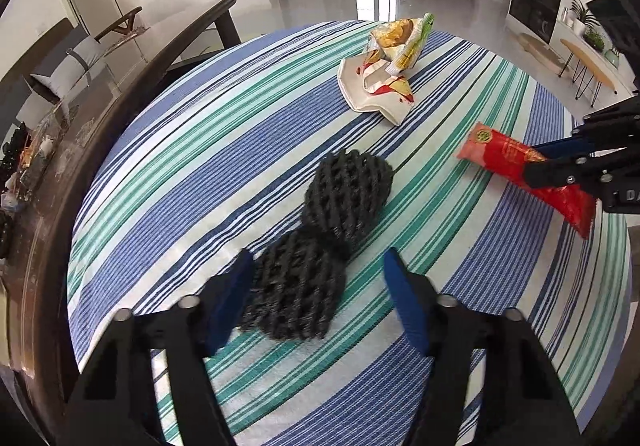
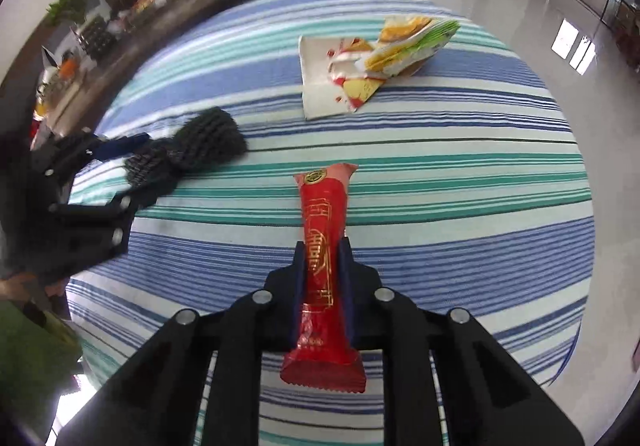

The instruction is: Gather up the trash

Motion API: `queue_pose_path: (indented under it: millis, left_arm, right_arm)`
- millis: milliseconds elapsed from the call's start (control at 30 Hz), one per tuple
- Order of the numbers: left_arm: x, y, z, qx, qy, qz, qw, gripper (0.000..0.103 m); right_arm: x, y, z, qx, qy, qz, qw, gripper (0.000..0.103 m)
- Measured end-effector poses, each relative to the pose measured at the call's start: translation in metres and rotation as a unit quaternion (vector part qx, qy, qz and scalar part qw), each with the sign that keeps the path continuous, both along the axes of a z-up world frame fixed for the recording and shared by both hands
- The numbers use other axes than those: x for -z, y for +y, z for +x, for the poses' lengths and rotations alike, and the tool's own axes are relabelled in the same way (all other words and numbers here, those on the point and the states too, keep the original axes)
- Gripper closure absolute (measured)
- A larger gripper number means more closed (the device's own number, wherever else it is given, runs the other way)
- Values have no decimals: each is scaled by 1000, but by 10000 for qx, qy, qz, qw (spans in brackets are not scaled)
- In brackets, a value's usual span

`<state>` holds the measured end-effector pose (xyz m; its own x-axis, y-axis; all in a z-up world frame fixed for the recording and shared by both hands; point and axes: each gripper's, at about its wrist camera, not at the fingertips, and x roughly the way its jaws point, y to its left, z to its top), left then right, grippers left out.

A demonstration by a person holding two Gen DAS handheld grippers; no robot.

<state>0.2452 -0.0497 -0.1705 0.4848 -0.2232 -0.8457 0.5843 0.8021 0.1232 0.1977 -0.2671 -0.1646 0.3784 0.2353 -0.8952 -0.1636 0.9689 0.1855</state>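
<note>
Now the right gripper [image 2: 323,246] is clamped tight on the red wrapper [image 2: 324,242], which sticks out toward twelve o'clock over the striped tablecloth [image 2: 460,214]. Meanwhile the left gripper [image 1: 318,266] has its jaws apart around the black foam net [image 1: 320,242], left pad touching it, right pad clear. Crumpled snack bags [image 1: 388,62] lie at twelve o'clock.

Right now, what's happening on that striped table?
A person is clearing trash with two handheld tools. The right tool is shut on a red snack wrapper. The left tool straddles a black foam fruit net, its fingers not yet pressing it. Two crumpled chip bags lie untouched on the striped tablecloth.
</note>
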Motion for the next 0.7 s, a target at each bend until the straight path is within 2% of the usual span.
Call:
queue_pose_path:
  millis: [200, 333, 500, 700]
  left_arm:
    - [-12, 7, -6, -177, 142, -783, 9967, 76]
    - [-23, -13, -33, -165, 306, -1355, 9902, 79]
    - [-36, -81, -72, 264, 571, -1869, 9804, 79]
    - [-39, -191, -102, 850, 1127, -2313, 9626, 79]
  right_arm:
    - [-15, -58, -35, 363, -372, 426, 9977, 89]
    - [-25, -117, -68, 807, -648, 763, 9917, 89]
    - [-24, -202, -102, 1573, -812, 797, 9810, 89]
    - [-12, -284, -132, 2325, -911, 752, 9654, 89]
